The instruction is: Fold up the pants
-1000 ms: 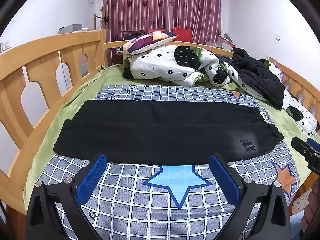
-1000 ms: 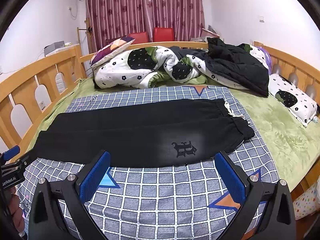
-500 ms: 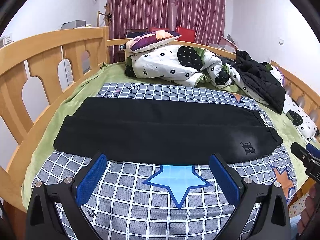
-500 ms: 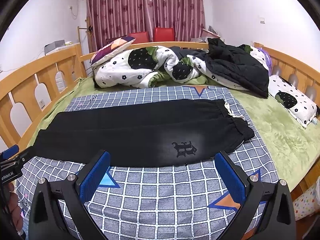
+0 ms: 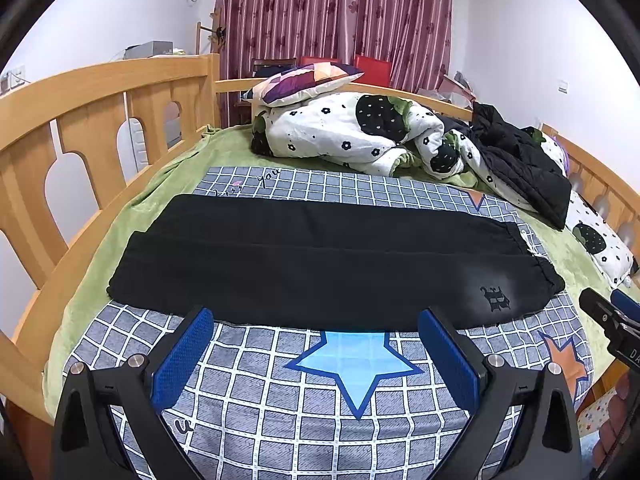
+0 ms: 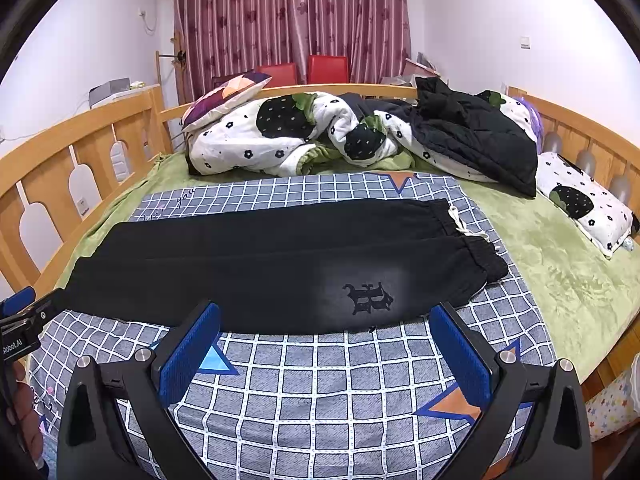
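Left wrist: pants beyond gaping left claw

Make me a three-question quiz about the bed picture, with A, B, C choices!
1. Where do the black pants lie?
A. on the checked blanket
B. on the floor
C. over the wooden bed rail

2. What colour is the star between the left gripper's fingers?
A. red
B. blue
C. yellow

3. How are both grippers?
A. shut on the pants
B. shut, empty
C. open, empty

Answers: 1 A, they lie flat across the blanket. 2 B, light blue with a dark edge. 3 C, left and right gripper fingers spread wide, nothing between them.
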`<state>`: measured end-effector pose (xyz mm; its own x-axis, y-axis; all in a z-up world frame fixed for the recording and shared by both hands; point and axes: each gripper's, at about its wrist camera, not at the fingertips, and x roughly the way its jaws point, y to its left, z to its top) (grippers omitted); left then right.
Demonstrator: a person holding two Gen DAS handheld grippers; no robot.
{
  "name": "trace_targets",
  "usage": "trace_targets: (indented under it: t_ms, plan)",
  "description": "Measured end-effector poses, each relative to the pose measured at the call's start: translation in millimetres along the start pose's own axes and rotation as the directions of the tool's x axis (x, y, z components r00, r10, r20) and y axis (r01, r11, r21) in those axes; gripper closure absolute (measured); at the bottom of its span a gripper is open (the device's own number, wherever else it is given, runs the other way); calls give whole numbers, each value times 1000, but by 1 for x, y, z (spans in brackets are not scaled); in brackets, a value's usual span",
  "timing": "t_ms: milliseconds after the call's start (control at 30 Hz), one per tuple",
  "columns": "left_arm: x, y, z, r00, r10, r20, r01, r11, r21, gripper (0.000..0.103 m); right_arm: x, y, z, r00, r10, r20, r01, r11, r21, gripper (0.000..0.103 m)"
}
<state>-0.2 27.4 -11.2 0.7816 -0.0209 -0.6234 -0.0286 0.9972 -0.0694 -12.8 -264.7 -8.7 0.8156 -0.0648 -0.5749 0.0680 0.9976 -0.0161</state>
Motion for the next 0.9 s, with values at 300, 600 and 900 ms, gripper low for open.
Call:
trace_targets:
  t_ms: [300,600,900]
  plan:
    - [0,0,0,1000,1,2,-1,1000,0,0,0,0,0,1000,-1,1,1,1000,0,0]
    - [-1,0,1,1000,0,2,0,1000,0,0,-1,1,0,1000,-7,4,7,1000,-8,0]
    - [-2,0,3,1000,-3,5,3,1000,2,0,-6,3,1,1000,8,6,-8,1000,-18,0]
